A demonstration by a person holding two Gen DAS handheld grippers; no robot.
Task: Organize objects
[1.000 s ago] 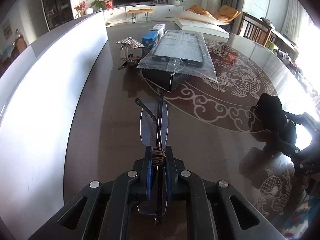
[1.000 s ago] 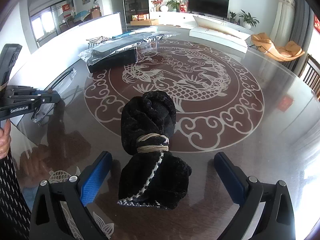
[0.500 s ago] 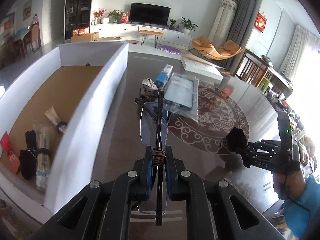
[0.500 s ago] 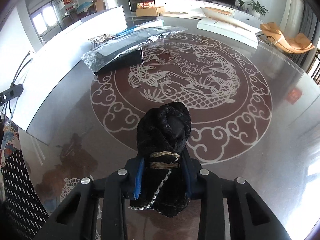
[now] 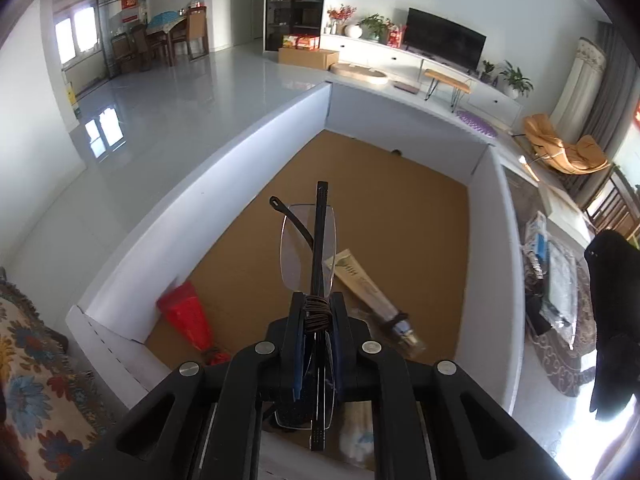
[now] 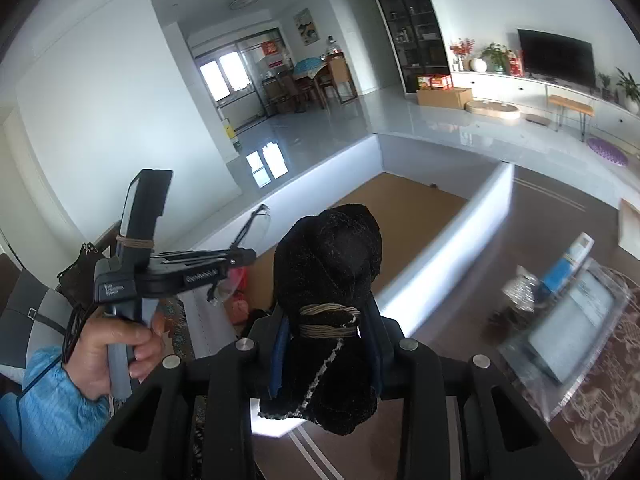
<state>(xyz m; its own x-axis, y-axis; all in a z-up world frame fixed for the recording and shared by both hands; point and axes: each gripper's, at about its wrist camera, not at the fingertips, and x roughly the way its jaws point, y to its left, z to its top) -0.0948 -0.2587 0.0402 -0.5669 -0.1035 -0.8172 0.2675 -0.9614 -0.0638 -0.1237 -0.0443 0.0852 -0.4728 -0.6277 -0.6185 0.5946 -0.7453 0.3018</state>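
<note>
my left tool (image 5: 316, 312) is clamped on the folded glasses (image 5: 310, 248) above the open white box (image 5: 486, 248), and my right tool (image 6: 326, 320) is pinched around the black cloth bundle (image 6: 328, 264) near the box's right wall. if i let go from up here the thin lenses could strike the tube (image 5: 370, 292) or red pouch (image 5: 186, 316) lying below and scratch. the glasses' long axis runs straight away from me, temple tips pointing to the far wall.
</note>
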